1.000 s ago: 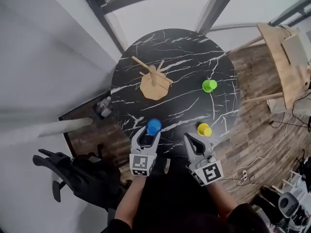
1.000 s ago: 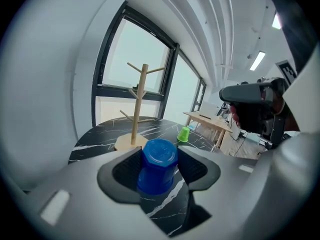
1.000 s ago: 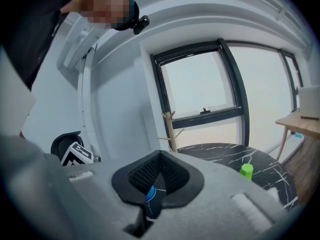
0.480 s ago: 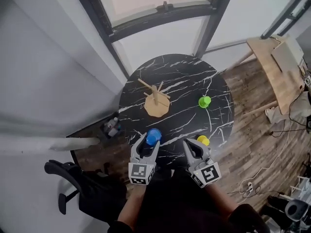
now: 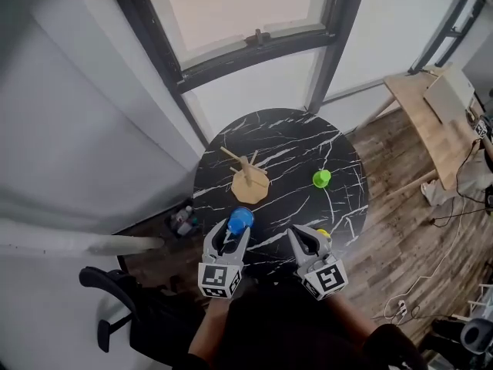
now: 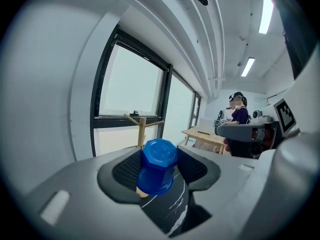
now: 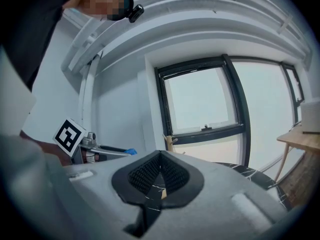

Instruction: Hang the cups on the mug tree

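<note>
My left gripper is shut on a blue cup, held upside down above the near edge of the round black marble table. In the left gripper view the blue cup sits between the dark pads, with the wooden mug tree behind it. The mug tree stands left of the table's centre with bare pegs. A green cup sits to its right. A yellow cup peeks out behind my right gripper, which is shut and empty.
A wooden desk stands at the right, a black office chair at the lower left. A large window lies beyond the table. Cables trail on the wood floor. A person stands far off in the left gripper view.
Both grippers have risen, the left one more, carrying the blue cup up off the table. The head view has pulled back, so the table looks smaller.
</note>
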Demonstrator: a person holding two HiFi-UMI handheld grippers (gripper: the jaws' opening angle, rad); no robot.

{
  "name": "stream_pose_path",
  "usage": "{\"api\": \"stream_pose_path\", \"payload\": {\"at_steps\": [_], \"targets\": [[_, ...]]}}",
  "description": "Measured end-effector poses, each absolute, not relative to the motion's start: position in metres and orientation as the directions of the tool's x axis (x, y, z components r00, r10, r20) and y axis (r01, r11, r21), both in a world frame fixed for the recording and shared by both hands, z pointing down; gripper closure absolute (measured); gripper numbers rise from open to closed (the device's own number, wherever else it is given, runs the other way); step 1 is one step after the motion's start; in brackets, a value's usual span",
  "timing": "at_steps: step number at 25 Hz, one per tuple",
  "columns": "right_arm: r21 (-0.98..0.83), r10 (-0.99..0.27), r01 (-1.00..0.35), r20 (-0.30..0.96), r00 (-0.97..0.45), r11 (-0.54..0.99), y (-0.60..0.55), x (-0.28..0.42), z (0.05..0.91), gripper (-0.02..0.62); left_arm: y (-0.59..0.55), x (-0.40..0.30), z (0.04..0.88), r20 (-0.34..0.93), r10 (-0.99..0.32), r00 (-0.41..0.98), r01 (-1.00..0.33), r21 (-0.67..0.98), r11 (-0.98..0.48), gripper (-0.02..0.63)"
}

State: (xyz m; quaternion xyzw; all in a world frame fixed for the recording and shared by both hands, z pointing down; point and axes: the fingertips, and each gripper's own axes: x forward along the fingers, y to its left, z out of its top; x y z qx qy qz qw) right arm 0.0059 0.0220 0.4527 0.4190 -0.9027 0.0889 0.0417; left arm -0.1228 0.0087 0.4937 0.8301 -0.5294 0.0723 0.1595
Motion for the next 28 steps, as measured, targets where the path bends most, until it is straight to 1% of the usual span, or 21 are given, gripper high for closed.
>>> {"api": "stream_pose_path", "payload": {"at_steps": [4, 11, 28], "targets": [[-0.125, -0.746, -0.758, 0.137, -0.652, 0.64, 0.017, 0.004, 0.45, 0.595, -0.006, -0.13, 0.484, 0.27, -0.868, 0.416, -0.908, 0.171, -0.382, 0.38], [-0.118, -0.749, -0.763, 0.15, -0.646, 0.635, 0.006, 0.005, 0.451, 0.595, -0.028, -0.138, 0.478, 0.258, -0.878, 0.402, -0.915, 0.153, -0.374, 0.38], [-0.127, -0.755, -0.777, 0.182, -0.63, 0.617, -0.017, 0.009, 0.462, 0.595, -0.068, -0.14, 0.51, 0.299, -0.87, 0.392, -0.919, 0.169, -0.356, 0.38]]}}
